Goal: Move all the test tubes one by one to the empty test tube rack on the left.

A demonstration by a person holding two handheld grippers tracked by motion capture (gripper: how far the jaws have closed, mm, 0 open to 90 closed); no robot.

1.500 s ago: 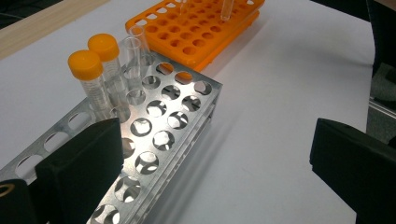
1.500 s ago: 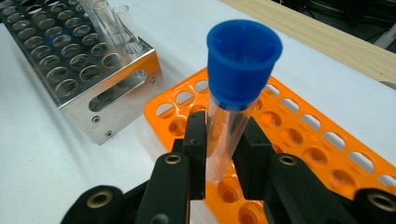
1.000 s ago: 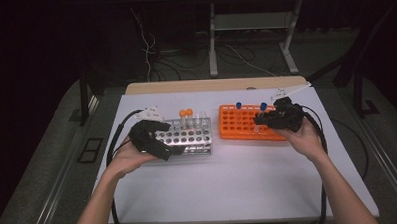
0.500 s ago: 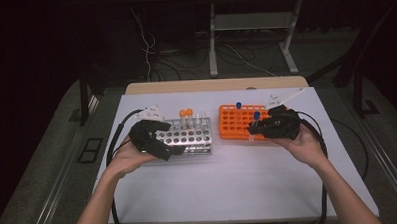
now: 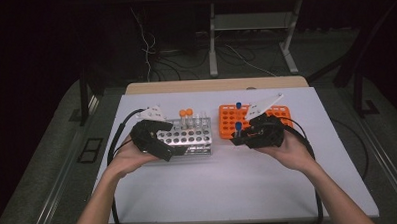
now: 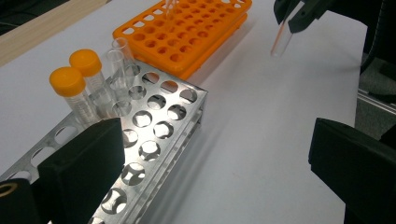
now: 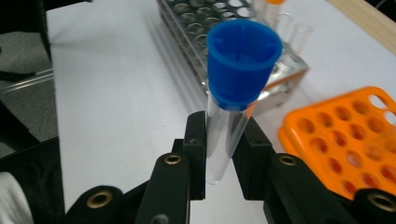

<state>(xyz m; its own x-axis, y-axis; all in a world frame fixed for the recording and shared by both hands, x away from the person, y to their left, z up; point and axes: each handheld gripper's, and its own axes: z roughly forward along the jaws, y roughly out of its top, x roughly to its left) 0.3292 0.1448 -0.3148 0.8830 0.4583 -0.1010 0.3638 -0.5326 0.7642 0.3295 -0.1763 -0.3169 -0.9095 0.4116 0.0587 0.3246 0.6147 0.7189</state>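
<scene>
Two racks on the white surface [image 5: 229, 181]: a metal rack [image 5: 187, 138] on the left and an orange rack [image 5: 227, 118] to its right, sitting close side by side but not touching.

The right claw [image 7: 219, 156] is pinching one clear tube with a blue cap [image 7: 236, 88], both jaws pressed on the glass just under the cap. The tube is up in the air, out of any hole; in the high view it sits at the front left corner of the orange rack [image 5: 238, 128], on the side facing the metal one. One more blue-capped tube [image 5: 239, 106] stands in the back row of the orange rack, so that's two blue caps total.

In the metal rack I count two orange-capped tubes [image 6: 77, 77] standing next to each other in the back row, plus a few uncapped clear tubes [image 6: 119, 60] right beside them; looks like two or three, hard to tell exactly since they're see-through.

The left claw [image 6: 219, 172] is spread wide with nothing in it. One jaw hangs over the front edge of the metal rack, the other over bare surface.
</scene>
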